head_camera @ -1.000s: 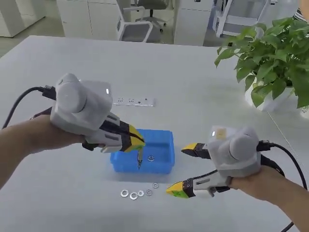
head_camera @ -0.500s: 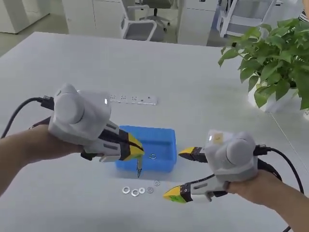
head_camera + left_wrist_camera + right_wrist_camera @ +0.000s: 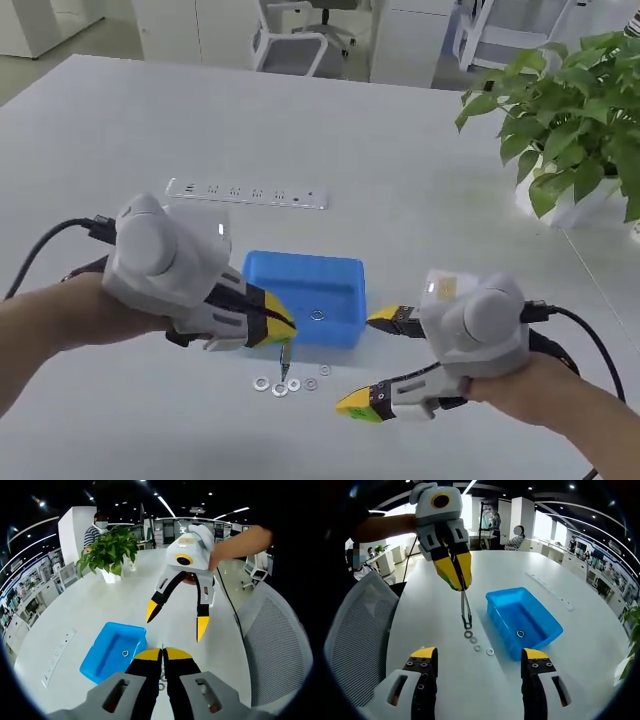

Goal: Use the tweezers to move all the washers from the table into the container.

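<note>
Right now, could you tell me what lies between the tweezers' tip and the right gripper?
Washers in a row on the table, from the tweezers toward the right gripper, clearest in the right gripper view.

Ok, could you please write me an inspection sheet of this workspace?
Surface: pale grey table.
Job's things: blue plastic container holds one small metal washer; five more washers lie on the table beside it; thin metal tweezers point at them.
Clutter: white power strip; green potted plant.
Grippers: left gripper, jaws shut on tweezers; right gripper, jaws open, empty.
Cables: black cable from each gripper.
Surroundings: office chairs, people at desks.
</note>
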Motion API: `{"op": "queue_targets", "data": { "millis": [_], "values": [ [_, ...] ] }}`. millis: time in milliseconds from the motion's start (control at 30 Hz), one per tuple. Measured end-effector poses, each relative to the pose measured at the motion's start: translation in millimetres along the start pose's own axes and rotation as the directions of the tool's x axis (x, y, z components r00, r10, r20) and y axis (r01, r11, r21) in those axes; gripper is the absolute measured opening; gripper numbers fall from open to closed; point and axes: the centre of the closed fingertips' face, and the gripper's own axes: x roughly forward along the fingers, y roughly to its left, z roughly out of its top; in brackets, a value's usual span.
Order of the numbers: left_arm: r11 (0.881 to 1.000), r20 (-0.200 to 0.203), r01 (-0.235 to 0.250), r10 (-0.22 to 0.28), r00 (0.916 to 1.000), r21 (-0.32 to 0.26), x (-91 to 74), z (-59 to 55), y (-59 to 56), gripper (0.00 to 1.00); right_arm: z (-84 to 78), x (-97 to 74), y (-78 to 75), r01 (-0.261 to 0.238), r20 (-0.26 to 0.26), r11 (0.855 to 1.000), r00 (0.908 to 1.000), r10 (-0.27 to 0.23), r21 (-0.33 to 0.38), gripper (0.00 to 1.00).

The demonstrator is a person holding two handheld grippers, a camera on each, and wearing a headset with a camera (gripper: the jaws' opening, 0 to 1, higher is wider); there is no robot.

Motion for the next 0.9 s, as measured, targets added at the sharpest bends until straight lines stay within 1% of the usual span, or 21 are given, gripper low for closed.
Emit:
{"op": "queue_targets", "data": {
  "millis": [267,367,733,900],
  "values": [
    [1.000,-0.005,0.006,-0.006,1.0000,-0.012,3.7,-6.5,-3.7,0.05,-4.0,0.6,1.5,-0.004,-0.010,1.000,0.9999,0.004,0.003,0.68],
    [1.000,0.000,0.007,-0.007,1.0000,-0.017,5.4,-7.5,-3.5,0.05,-6.1,1.3,2.8,-0.009,-0.015,1.000,0.9998,0.009,0.003,0.68],
    [1.000,0.000,0.014,-0.014,0.9999,-0.027,10.3,-11.4,-4.9,0.05,-11.0,3.4,5.5,-0.015,-0.026,1.000,0.9995,0.016,0.010,0.68],
    [1.000,-0.009,0.014,-0.014,0.9999,-0.026,10.9,-14.5,-4.3,0.05,-11.6,4.1,5.6,-0.016,-0.029,1.000,0.9994,0.017,0.010,0.67]
  ]
}}
